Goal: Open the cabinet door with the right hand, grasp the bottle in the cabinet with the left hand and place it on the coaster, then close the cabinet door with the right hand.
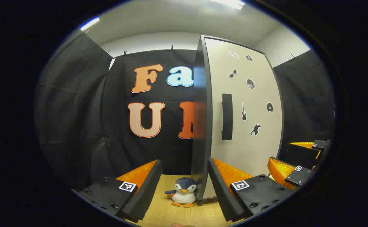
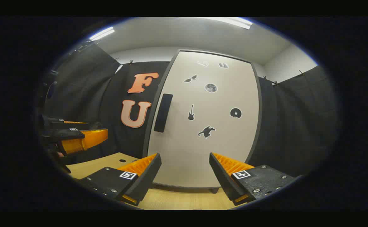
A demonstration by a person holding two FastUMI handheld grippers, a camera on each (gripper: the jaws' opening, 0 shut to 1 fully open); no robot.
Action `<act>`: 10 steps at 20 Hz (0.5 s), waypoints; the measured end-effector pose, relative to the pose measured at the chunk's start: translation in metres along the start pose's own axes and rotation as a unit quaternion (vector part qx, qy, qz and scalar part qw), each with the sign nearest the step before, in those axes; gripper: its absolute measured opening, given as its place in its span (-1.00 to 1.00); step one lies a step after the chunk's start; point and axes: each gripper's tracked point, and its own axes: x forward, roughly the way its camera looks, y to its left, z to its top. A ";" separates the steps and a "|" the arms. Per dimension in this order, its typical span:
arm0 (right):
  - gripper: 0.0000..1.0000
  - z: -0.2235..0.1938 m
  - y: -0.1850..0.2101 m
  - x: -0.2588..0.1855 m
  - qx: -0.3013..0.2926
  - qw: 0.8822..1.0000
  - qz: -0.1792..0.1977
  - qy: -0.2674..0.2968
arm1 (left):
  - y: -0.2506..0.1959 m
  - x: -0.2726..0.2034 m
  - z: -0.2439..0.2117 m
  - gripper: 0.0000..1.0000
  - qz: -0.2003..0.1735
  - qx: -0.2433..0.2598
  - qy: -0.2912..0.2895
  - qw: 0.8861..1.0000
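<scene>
The right tool (image 2: pixel 185 176) hangs wide before the shut cabinet door (image 2: pixel 203 126), near its black handle (image 2: pixel 163 112); the left tool (image 1: pixel 184 186) waits wide too. Nothing's begun: bottle presumably inside, coaster unseen.

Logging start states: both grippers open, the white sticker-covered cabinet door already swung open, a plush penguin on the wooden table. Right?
Not quite: the white sticker-covered cabinet door is closed, as the right gripper view shows. Both grippers are open, and the plush penguin sits on the wooden table.
</scene>
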 end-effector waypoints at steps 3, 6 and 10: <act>0.86 0.004 -0.001 0.004 0.017 1.000 -0.001 0.004 | 0.005 0.002 -0.005 0.89 0.003 -0.001 0.005 1.000; 0.89 0.010 -0.003 0.008 0.038 0.999 -0.005 0.002 | 0.008 0.005 -0.010 0.88 0.006 -0.006 0.010 1.000; 0.90 0.007 -0.004 0.015 0.047 0.999 0.000 0.020 | 0.009 0.012 -0.017 0.89 0.006 -0.018 0.018 1.000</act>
